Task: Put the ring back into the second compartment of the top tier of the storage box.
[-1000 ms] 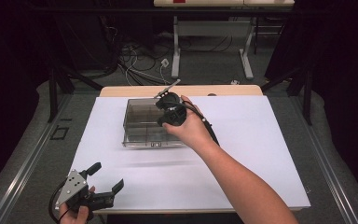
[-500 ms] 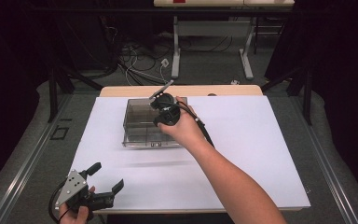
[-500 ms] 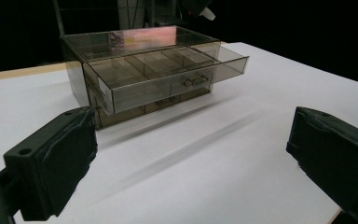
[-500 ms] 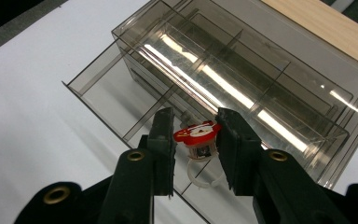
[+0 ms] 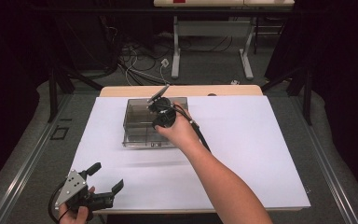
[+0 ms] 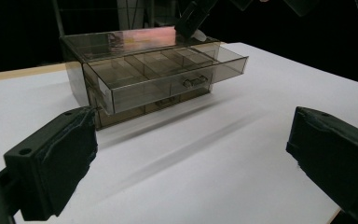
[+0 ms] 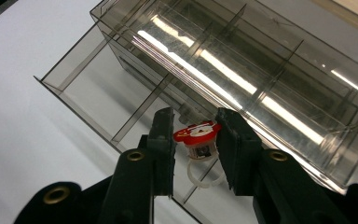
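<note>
High view: the right gripper (image 5: 160,106) hangs over the smoky clear drawer box (image 5: 137,126) at the far middle of the white table (image 5: 261,158), pointing down into it; the left gripper (image 5: 103,181) rests at the near left edge, jaws apart and holding nothing. Left gripper view: its two black jaws stand wide; beyond them the box's top drawer (image 6: 168,77) is pulled out toward the near side. Right gripper view: the jaws are clamped on a small ring toy (image 7: 198,140) with a red top and white band, just above a compartment of the open drawer (image 7: 102,88).
</note>
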`<action>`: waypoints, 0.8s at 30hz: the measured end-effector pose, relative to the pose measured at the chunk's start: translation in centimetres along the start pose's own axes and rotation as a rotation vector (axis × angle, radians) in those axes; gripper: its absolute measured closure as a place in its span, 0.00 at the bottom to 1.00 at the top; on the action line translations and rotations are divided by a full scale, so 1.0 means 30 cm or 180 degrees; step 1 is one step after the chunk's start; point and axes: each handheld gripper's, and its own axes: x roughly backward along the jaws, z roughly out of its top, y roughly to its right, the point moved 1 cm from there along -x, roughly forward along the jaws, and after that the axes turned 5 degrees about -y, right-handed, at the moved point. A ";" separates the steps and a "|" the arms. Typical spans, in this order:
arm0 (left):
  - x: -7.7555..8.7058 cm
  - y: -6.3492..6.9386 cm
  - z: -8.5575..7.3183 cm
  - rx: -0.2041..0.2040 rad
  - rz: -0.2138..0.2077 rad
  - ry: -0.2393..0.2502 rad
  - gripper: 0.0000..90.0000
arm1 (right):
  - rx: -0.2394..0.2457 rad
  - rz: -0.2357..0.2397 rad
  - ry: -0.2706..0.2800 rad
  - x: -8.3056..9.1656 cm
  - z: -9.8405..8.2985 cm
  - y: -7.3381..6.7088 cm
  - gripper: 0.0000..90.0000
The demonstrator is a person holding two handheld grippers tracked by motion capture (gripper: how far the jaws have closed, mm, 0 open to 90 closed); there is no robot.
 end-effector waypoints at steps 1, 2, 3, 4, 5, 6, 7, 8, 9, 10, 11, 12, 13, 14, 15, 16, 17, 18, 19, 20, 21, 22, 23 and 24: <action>0.000 0.000 0.000 -0.0002 0.0000 -0.0001 0.02 | -0.0013 0.0008 -0.0014 -0.004 -0.001 0.000 0.75; 0.000 0.000 0.000 -0.0003 0.0000 -0.0003 0.02 | -0.0016 -0.0002 -0.0068 -0.006 -0.002 0.000 0.75; -0.001 0.000 0.000 -0.0010 -0.0004 -0.0001 0.02 | -0.0011 0.0010 -0.0067 -0.011 -0.003 0.002 0.75; -0.001 0.000 0.000 -0.0011 -0.0005 0.0000 0.02 | -0.0046 0.0007 0.0001 -0.022 -0.006 0.001 0.75; -0.001 0.000 0.000 -0.0013 -0.0005 -0.0001 0.02 | -0.0070 0.0011 -0.0019 -0.026 -0.008 0.000 0.75; -0.001 0.001 0.000 -0.0012 -0.0007 -0.0001 0.02 | -0.0074 0.0029 -0.0003 -0.034 -0.011 0.000 0.75; -0.001 0.001 0.000 -0.0012 -0.0007 0.0000 0.02 | -0.0090 0.0025 -0.0025 -0.038 -0.013 -0.002 0.75; -0.001 0.001 0.000 -0.0011 -0.0006 0.0000 0.02 | -0.0096 0.0031 -0.0009 -0.045 -0.015 -0.003 0.75; -0.001 0.001 0.000 -0.0011 -0.0007 -0.0001 0.02 | -0.0077 0.0032 -0.0061 -0.047 -0.017 -0.003 0.75; -0.001 0.001 0.000 -0.0010 -0.0008 0.0000 0.02 | -0.0113 0.0028 -0.0024 -0.054 -0.020 -0.006 0.75; -0.001 0.000 0.000 -0.0009 -0.0008 -0.0001 0.02 | -0.0112 0.0040 -0.0075 -0.056 -0.021 -0.006 0.75; -0.001 0.000 0.000 -0.0008 -0.0010 0.0000 0.02 | -0.0096 0.0051 -0.0040 -0.063 -0.024 -0.006 0.75; -0.001 0.000 0.000 -0.0008 -0.0009 0.0000 0.02 | -0.0089 0.0057 -0.0080 -0.065 -0.026 -0.005 0.75; -0.001 0.000 0.000 -0.0005 -0.0010 -0.0001 0.02 | -0.0084 0.0066 -0.0063 -0.069 -0.027 -0.005 0.75; -0.001 0.000 0.000 -0.0006 -0.0011 -0.0001 0.02 | -0.0078 0.0056 -0.0136 -0.067 -0.028 -0.005 0.75; -0.002 0.001 0.000 -0.0008 -0.0013 -0.0001 0.02 | -0.0095 0.0066 -0.0121 -0.071 -0.030 -0.007 0.75; -0.002 0.001 0.000 -0.0009 -0.0012 -0.0002 0.02 | -0.0093 0.0077 -0.0104 -0.076 -0.031 -0.008 0.75; -0.002 0.001 0.000 -0.0009 -0.0014 -0.0002 0.02 | -0.0075 0.0096 -0.0115 -0.077 -0.033 -0.007 0.75; -0.002 0.001 0.000 -0.0009 -0.0014 -0.0002 0.02 | -0.0083 0.0100 -0.0104 -0.082 -0.034 -0.009 0.75; -0.002 0.001 0.000 -0.0010 -0.0014 -0.0002 0.02 | -0.0099 0.0101 -0.0029 -0.090 -0.037 -0.011 0.75; -0.002 0.001 0.000 -0.0009 -0.0010 -0.0002 0.02 | -0.0095 0.0106 -0.0119 -0.087 -0.036 -0.010 0.75; -0.002 0.001 0.000 -0.0008 -0.0012 -0.0003 0.02 | -0.0087 0.0094 -0.0149 -0.087 -0.037 -0.010 0.75; -0.003 0.001 0.000 -0.0008 -0.0011 -0.0002 0.02 | -0.0094 0.0134 -0.0132 -0.091 -0.037 -0.010 0.75; -0.003 0.001 0.000 -0.0009 -0.0012 -0.0004 0.02 | -0.0100 0.0140 -0.0135 -0.093 -0.038 -0.011 0.75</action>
